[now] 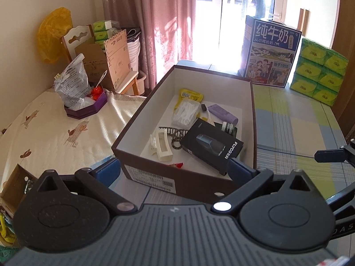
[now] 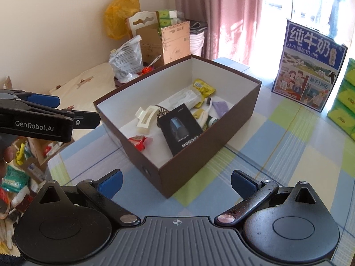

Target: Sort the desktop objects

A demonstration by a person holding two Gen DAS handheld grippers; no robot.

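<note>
Two tools spread wide and empty, left tool (image 1: 174, 169), right tool (image 2: 176, 180); brown box (image 2: 199, 155) centre frame on the checked bench (image 2: 277, 155), black carton (image 2: 179, 128), white hair clip (image 2: 146, 117) inside

Brown shoebox (image 1: 155, 175) with white inside; black shaver package (image 1: 212, 147); cream hair clip (image 1: 161, 146); lilac tube (image 1: 223, 112); pastel blue, green, yellow checked counter (image 2: 277, 155).

Both wrist views look down, close, at shared brown box (image 1: 168, 184) (image 2: 199, 161).
</note>
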